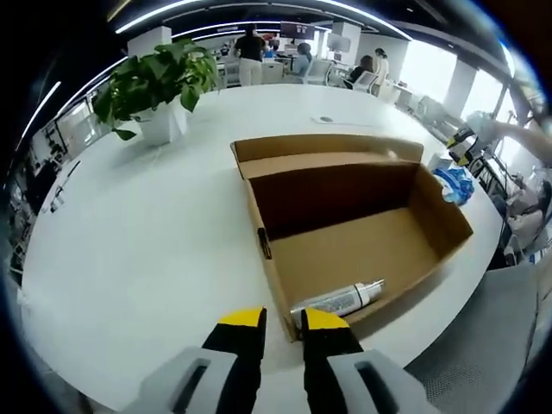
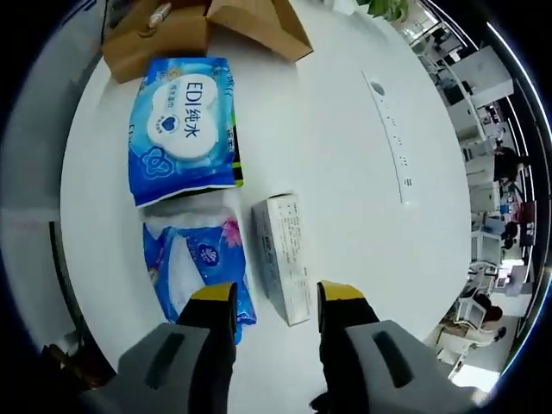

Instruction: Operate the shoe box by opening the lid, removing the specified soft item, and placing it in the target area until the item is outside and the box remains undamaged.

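On white table [image 2: 328, 112], right gripper view: large blue wipes pack [image 2: 183, 118] printed "EDI纯水", smaller blue tissue pack [image 2: 200, 263] below it, print too small to read; white carton [image 2: 286, 255] just beside, text illegible. Right gripper [image 2: 276, 302] wide apart, holding nothing, hovering over carton end and tissue pack. Shoe box [image 2: 164, 34] at far edge, lid up.

Left gripper view: shoe box [image 1: 345, 233] open, silver tube [image 1: 336, 302] lying inside near front wall; potted plant [image 1: 159, 95] beyond. Left gripper [image 1: 283, 323] narrowly parted, empty, near box corner
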Motion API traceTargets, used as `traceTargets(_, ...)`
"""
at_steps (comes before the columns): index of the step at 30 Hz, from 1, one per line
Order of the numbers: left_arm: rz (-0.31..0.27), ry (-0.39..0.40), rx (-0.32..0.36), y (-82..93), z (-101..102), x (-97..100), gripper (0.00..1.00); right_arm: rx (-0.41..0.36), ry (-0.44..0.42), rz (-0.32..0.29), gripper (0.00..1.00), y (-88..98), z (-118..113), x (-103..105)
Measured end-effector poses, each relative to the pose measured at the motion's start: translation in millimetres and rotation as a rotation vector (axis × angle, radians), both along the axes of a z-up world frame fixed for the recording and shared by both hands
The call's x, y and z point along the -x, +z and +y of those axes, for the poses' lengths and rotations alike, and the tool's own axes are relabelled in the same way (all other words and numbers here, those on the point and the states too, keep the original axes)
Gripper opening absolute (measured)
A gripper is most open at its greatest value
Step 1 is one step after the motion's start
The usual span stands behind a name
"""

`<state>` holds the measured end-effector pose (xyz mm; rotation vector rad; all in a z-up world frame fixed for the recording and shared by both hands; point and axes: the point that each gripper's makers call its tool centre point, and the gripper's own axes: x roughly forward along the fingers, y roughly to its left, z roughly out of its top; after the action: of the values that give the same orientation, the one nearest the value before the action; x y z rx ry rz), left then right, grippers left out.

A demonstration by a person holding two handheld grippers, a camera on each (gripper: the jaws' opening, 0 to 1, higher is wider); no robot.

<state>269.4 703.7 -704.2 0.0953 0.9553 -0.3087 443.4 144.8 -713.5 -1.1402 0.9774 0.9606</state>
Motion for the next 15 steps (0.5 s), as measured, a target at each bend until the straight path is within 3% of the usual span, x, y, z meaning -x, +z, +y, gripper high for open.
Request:
traceTargets(6,-0.032,-0.056,0.001,17.5,-4.1,-3.9,0.22,-0.059,-0.045,-0.032,0.44,11.4,4.3,17.2)
traceTargets(15,-0.037,-0.232,-0.028,30.9,-20.0,-11.1,0.28,-0.252,-0.189,-0.089,0.56,33.2,24.0,47.0)
